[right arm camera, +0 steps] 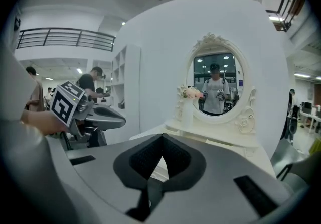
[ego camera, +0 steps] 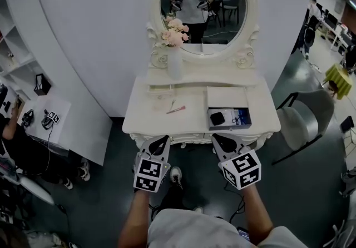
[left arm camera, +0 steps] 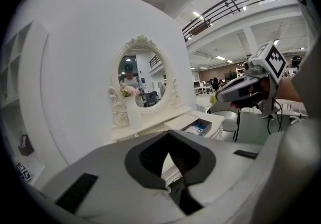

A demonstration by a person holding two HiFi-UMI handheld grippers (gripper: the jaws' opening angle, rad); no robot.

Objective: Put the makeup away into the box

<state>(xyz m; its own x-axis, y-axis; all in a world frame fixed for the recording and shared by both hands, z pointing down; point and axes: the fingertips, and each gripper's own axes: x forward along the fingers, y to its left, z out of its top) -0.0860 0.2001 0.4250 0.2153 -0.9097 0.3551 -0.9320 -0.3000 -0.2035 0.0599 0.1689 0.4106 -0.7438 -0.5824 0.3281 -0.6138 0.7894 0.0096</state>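
Jaws of left gripper (left arm camera: 168, 133) and right gripper (right arm camera: 162, 135) pressed together, empty, just short of counter (ego camera: 149, 114) front edge, slim pink makeup item (ego camera: 176, 109) lying on counter, left of open box (ego camera: 227, 98), apart from it

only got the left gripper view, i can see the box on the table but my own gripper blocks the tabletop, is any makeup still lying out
observer: yes, the head view shows one thin pink stick lying on the table, left of the open box.
operator: ok and are the right jaws open, i only see that gripper side on
observer: no, the right gripper has its jaws together at the tips, with nothing between them.
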